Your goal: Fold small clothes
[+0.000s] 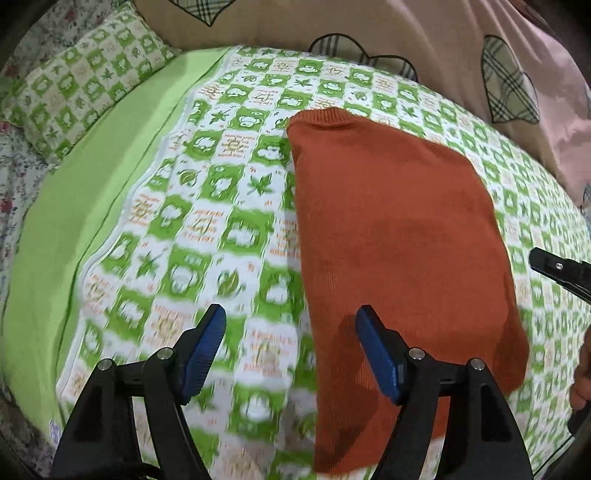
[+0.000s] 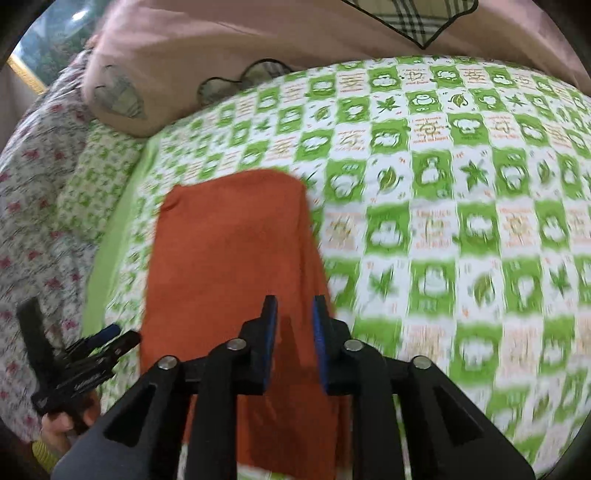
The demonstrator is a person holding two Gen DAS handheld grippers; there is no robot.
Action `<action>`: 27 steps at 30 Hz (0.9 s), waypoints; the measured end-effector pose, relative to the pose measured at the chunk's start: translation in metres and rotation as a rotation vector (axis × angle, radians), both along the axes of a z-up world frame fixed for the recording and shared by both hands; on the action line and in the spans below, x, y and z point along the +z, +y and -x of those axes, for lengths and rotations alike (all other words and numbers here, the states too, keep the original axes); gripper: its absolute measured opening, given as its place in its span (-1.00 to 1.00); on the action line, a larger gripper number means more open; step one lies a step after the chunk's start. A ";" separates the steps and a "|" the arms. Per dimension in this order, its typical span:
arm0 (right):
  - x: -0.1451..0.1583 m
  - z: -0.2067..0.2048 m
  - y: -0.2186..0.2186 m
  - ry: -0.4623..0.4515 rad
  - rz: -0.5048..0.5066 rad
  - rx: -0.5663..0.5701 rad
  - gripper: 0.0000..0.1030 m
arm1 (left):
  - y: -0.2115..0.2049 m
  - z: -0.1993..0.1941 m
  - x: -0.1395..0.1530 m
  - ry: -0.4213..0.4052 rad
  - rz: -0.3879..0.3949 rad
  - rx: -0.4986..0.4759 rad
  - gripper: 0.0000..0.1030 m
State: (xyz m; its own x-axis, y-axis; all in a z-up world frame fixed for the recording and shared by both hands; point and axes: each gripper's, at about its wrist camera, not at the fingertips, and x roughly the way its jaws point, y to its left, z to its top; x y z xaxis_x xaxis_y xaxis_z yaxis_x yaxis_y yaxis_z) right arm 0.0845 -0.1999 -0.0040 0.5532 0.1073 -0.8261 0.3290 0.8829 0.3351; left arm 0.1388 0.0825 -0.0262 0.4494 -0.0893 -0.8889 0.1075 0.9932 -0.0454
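- the left gripper (image 1: 290, 321) hangs over the green-and-white checked bedspread (image 1: 207, 206), its blue-padded jaws spread wide and released, nothing between them; its right finger overlaps the left edge of the orange-red knitted garment (image 1: 399, 236).
- the right gripper (image 2: 294, 314) hovers above the near end of the same garment (image 2: 229, 258), jaws partly parted with a narrow gap; no cloth is pinched between the pads, so it grasps nothing.
- the garment lies flat on the bedspread, folded into a long strip running from the near edge toward the far side, with a ribbed hem or collar at its far end.
- only the left wrist view shows a plain lime-green band (image 1: 92, 206) along the left side of the bedspread, and a matching checked pillow (image 1: 81, 85) at the far left corner.
- only the right wrist view shows the left gripper from outside (image 2: 88, 354), held by a hand (image 2: 62, 424) over a floral sheet (image 2: 40, 184) at the left edge.
- the left wrist view catches the tip of the right gripper (image 1: 561, 269) at its right edge.
- the white squares of the bedspread carry small orange lettering, too blurred to read.
- at the far edge lies a pink-beige quilt (image 1: 369, 26) with plaid heart patches.
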 end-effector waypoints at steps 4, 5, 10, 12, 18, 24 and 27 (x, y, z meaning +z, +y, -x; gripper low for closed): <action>0.008 0.037 0.025 -0.025 0.026 0.051 -0.17 | -0.003 0.037 0.004 -0.020 -0.065 -0.026 0.52; 0.009 0.045 0.030 -0.028 0.039 0.067 -0.12 | -0.003 0.048 0.004 -0.027 -0.085 -0.032 0.56; 0.008 0.089 0.060 -0.037 0.104 0.173 0.31 | -0.004 0.096 -0.001 -0.025 -0.149 -0.054 0.59; 0.004 0.101 0.069 -0.029 0.118 0.196 0.39 | -0.004 0.111 -0.005 -0.019 -0.158 -0.069 0.59; -0.010 0.132 0.083 0.025 0.142 0.251 0.44 | -0.004 0.148 -0.009 -0.044 -0.213 -0.117 0.59; -0.012 0.144 0.096 0.035 0.169 0.302 0.46 | 0.002 0.162 -0.009 -0.044 -0.201 -0.086 0.60; -0.008 0.142 0.101 0.018 0.177 0.316 0.51 | 0.001 0.162 -0.004 -0.067 -0.210 -0.075 0.60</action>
State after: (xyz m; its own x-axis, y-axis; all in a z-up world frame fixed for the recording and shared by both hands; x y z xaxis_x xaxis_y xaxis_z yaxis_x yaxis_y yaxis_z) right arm -0.0576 -0.0993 -0.0120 0.5005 0.1252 -0.8566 0.0347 0.9858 0.1644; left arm -0.0233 0.0831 -0.0297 0.5068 0.0594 -0.8600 0.1773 0.9691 0.1714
